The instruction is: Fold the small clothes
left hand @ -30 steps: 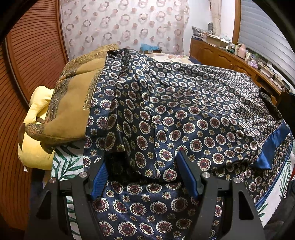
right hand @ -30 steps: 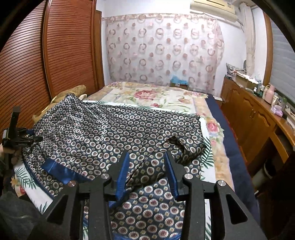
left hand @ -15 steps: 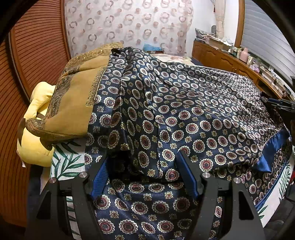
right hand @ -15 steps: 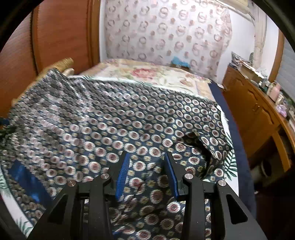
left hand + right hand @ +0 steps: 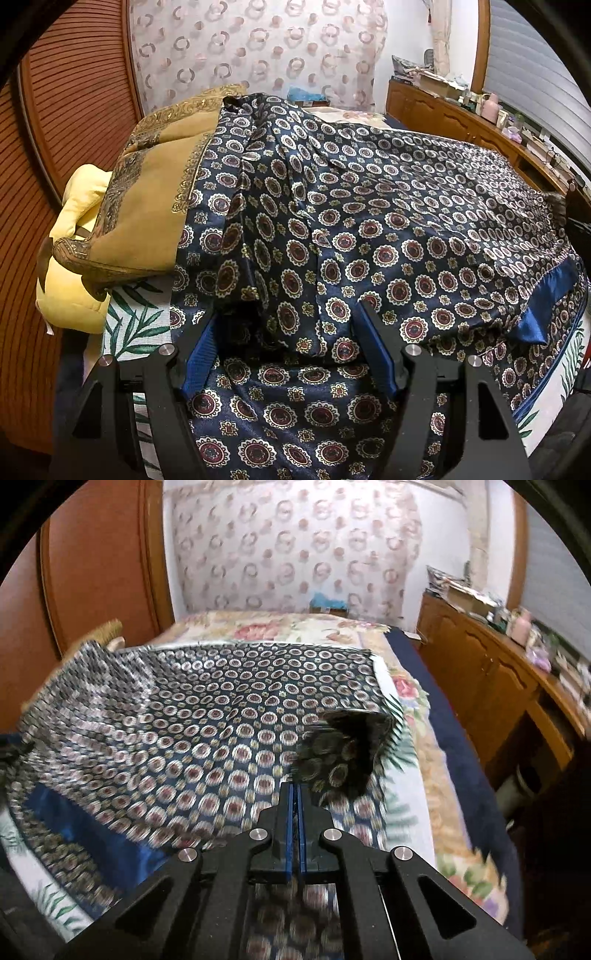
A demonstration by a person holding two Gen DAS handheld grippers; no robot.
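A navy satin garment [image 5: 369, 229] with round medallion print and a plain blue band [image 5: 546, 295] lies spread over the bed. It also shows in the right wrist view [image 5: 207, 731]. My left gripper [image 5: 288, 332] is open, its blue pads either side of a raised fold at the garment's near edge. My right gripper [image 5: 295, 794] is shut on the garment's edge beside a dark opening in the cloth [image 5: 343, 749].
A tan embroidered cushion [image 5: 147, 206] and a yellow pillow [image 5: 70, 288] lie at the left of the bed. The floral bedspread [image 5: 413, 768] shows to the right. A wooden cabinet [image 5: 498, 679] runs along the right wall. A wooden wardrobe [image 5: 55, 122] stands left.
My right gripper has closed on the garment's edge and moved forward over it. My left gripper stays open at the same fold.
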